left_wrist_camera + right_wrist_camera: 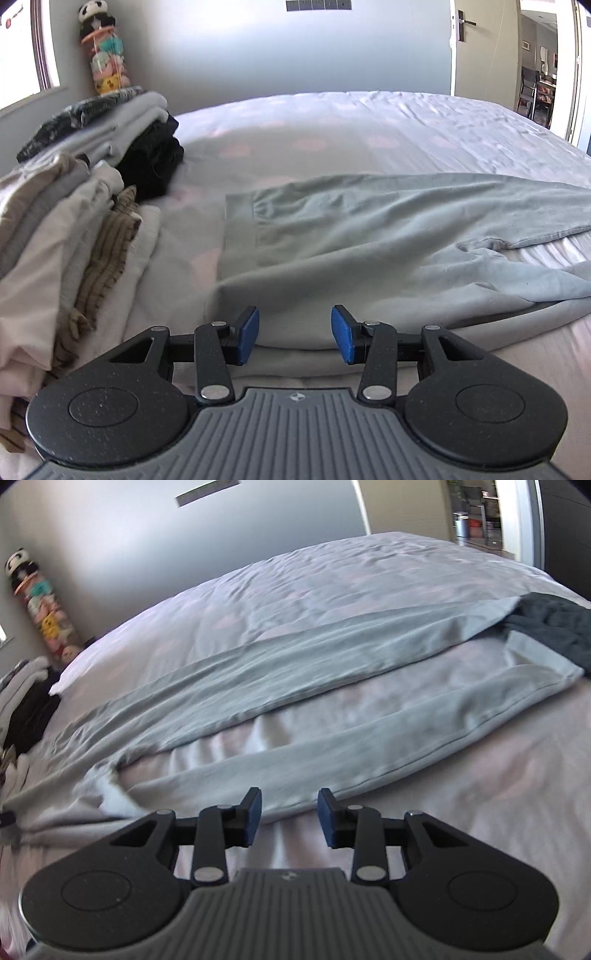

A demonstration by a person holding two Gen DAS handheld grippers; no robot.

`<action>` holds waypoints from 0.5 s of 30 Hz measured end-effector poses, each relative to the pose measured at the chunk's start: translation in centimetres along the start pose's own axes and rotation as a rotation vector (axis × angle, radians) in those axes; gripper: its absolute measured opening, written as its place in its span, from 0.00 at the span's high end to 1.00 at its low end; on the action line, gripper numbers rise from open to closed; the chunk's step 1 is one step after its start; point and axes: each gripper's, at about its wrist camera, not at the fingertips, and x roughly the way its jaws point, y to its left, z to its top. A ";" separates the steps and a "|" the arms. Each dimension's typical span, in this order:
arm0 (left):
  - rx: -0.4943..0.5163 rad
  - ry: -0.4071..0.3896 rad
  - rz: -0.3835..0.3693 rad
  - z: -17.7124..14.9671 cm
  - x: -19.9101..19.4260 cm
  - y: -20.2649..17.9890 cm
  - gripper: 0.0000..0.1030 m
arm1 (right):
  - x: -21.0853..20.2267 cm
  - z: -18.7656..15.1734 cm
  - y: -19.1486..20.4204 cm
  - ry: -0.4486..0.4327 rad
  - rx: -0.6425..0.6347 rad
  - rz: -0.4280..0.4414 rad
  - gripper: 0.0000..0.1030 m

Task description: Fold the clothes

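Pale grey-green trousers [280, 686] lie spread along the near edge of the bed [332, 576], legs parted in a V and waistband toward the folded stacks [74, 221] at the left edge. The left gripper [294, 334] and right gripper [290, 818] both hover wide apart and empty. Risk: a pinch could gather the bedsheet too, dragging the legs crooked.

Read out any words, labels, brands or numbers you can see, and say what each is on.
None can be read.
Left gripper body: a small round emblem, no letters.
Right gripper body: a similar emblem, blurred.
Stacked plush toys: no legible print.
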 end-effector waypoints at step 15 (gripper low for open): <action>0.039 0.033 -0.079 -0.2 1.7 -1.8 0.51 | 2.7 0.1 2.7 0.005 -0.141 0.005 0.85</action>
